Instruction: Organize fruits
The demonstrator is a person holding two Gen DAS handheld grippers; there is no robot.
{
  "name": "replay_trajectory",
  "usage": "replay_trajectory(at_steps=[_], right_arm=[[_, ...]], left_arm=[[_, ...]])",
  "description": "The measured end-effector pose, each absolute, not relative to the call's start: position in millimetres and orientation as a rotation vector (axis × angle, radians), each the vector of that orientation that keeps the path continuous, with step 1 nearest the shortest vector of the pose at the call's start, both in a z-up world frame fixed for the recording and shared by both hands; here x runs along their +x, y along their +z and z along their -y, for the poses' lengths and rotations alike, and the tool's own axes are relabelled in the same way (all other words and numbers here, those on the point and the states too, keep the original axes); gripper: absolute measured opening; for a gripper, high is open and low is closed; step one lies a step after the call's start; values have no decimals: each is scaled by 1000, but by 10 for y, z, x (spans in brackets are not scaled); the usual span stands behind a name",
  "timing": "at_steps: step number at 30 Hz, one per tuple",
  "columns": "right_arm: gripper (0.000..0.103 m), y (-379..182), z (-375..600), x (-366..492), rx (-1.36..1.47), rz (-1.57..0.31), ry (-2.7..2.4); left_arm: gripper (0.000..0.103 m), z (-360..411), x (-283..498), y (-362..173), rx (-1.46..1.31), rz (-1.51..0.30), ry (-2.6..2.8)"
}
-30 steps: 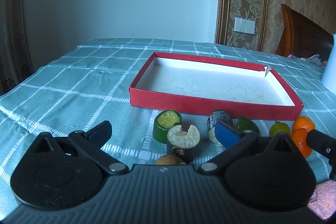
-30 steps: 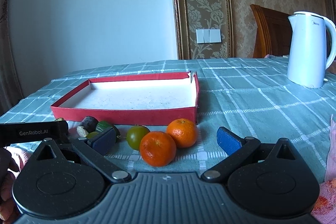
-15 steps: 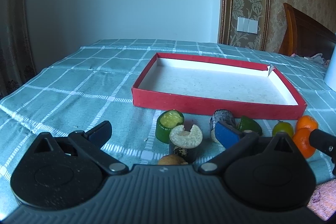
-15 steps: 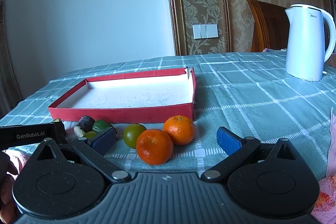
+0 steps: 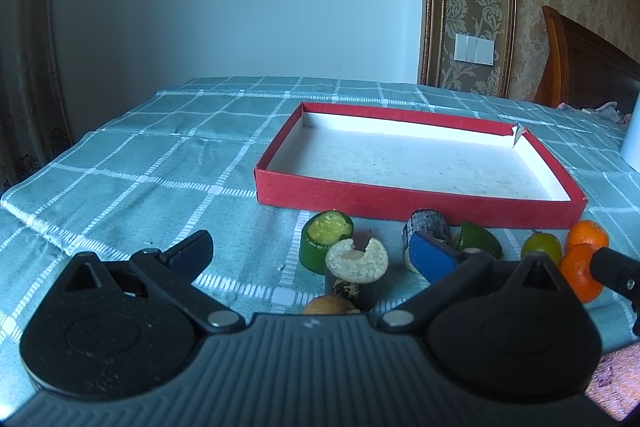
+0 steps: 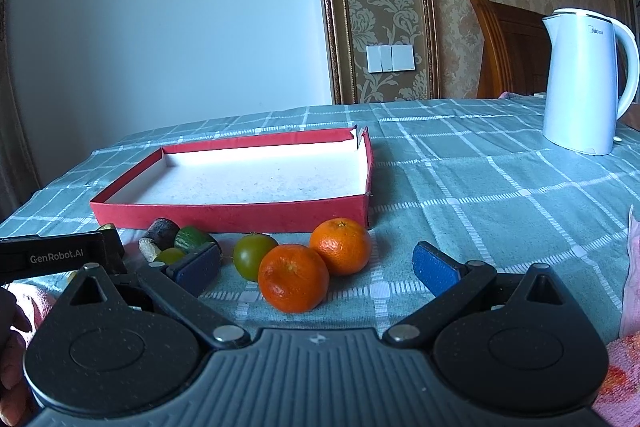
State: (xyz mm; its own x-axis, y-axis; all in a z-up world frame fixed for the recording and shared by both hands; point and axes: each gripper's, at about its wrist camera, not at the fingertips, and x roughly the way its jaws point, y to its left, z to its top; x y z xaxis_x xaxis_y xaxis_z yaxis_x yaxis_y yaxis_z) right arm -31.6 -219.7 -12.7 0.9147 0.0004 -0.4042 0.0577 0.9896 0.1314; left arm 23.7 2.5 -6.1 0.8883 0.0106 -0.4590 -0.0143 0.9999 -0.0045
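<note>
Checked teal tablecloth [image 6: 460, 179] carries an empty red box [image 6: 224, 217]; two mandarins [image 6: 294, 277] sit at six o'clock of it, between the right gripper's [image 6: 316, 267] wide jaws. Left gripper [image 5: 310, 253] gapes over what may be sugarcane pieces [image 5: 356, 277].

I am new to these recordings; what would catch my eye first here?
The shallow red cardboard box with a white inside lies empty on the green checked tablecloth. Before its near wall, two round orange tangerines sit side by side. A tall white electric kettle stands far right.

On the tablecloth [image 6: 500, 187] the fruits [image 6: 294, 277] lie in a row just before the tray [image 6: 228, 217], with the kettle [image 6: 582, 87] far right behind.
</note>
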Motion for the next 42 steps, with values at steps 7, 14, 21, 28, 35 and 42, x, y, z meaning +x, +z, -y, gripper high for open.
replay_trajectory(at_steps=[7,14,21,28,35,42], right_arm=[[103,-127,2197,-317,142,-416,-29],[103,-131,2191,-313,141,-418,-28],[103,-137,2185,-314,139,-420,-25],[103,-147,2181,-312,135,-422,-23],[103,-148,2180,-316,137,-420,-19],[103,-84,2396,-478,178,-405,26]], left_arm=[[103,-28,235,-57,-6,-476,15],[103,-29,235,-59,-6,-477,14],[103,-42,235,-55,-7,-475,16],[103,-38,233,-57,-6,-475,16],[103,-36,232,-57,-6,-475,16],[103,-55,240,-60,-9,-475,13]])
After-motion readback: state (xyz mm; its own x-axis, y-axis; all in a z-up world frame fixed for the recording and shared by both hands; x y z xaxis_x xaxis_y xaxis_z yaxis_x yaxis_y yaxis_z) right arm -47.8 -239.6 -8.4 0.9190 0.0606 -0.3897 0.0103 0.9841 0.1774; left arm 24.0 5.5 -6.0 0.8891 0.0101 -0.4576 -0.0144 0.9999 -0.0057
